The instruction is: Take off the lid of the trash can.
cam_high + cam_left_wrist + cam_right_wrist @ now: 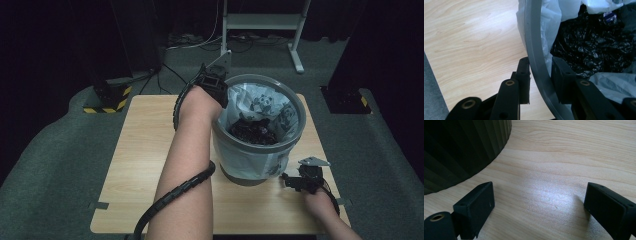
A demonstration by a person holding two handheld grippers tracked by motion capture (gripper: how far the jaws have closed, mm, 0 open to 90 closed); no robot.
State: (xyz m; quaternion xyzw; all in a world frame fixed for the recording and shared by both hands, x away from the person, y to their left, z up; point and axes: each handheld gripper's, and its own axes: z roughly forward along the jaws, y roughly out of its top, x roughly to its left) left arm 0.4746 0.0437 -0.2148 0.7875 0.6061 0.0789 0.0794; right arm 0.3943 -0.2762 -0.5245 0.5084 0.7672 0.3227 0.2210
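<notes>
A grey waste bin [239,156] stands on the wooden table [145,150], lined with a white panda-print bag [260,102] and holding crumpled black plastic [252,131]. My left gripper [222,86] reaches over the bin's far-left edge. In the left gripper view its jaws [539,63] straddle the grey rim [534,42] and the liner [550,22], one pad outside and one inside, both pressing. My right gripper [287,180] lies low on the table by the bin's right base. Its jaws [539,197] stand wide apart over bare wood, with the bin's ribbed wall [461,150] to the left.
The table's right edge runs close behind my right hand. Beyond the table stand a white metal frame [260,22] and two black stand bases with yellow-black tape [107,97] [345,97] on grey carpet. Cables lie on the floor at the back.
</notes>
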